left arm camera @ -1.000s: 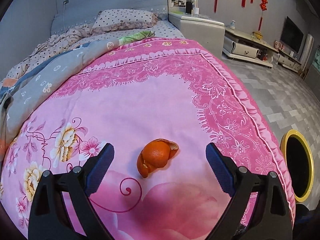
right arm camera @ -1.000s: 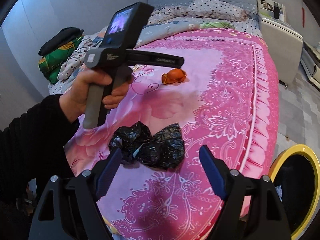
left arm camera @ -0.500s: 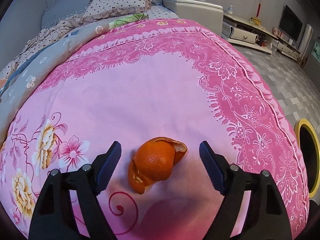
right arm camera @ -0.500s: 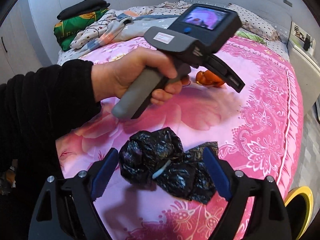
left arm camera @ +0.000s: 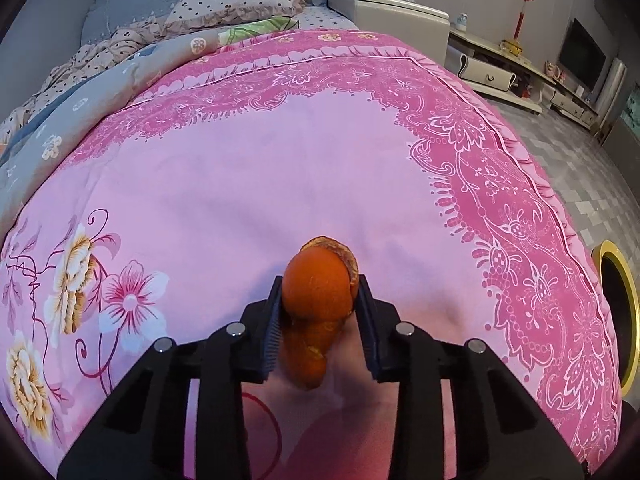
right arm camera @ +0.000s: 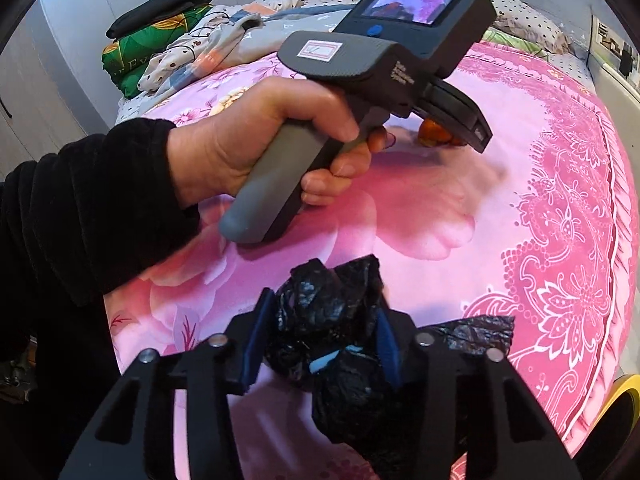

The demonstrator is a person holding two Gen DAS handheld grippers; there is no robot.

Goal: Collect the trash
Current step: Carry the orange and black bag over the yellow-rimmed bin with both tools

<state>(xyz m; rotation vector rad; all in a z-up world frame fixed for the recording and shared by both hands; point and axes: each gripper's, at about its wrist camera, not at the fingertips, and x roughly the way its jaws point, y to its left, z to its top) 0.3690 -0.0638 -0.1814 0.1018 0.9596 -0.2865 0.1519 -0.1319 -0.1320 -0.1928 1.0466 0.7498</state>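
Left wrist view: orange peel [left arm camera: 318, 308] pinched; black plastic bag [right arm camera: 332, 340] pinched by the other tool.

Both pieces of trash lie on the pink bedspread [left arm camera: 256, 184], each already between a pair of fingers: the left gripper [left arm camera: 320, 304] is closed narrow on the one curled peel, whose long axis runs along the fingers toward the camera, and the right gripper [right arm camera: 324, 332] is closed on one crumpled bag, part of it spilling out to the right. One yellow-rimmed bin [left arm camera: 624, 312] stands on the floor off the bed's right edge, nearer the right gripper, so I judge both loads must travel rightward and down. Count: one peel, one bag, one bin.
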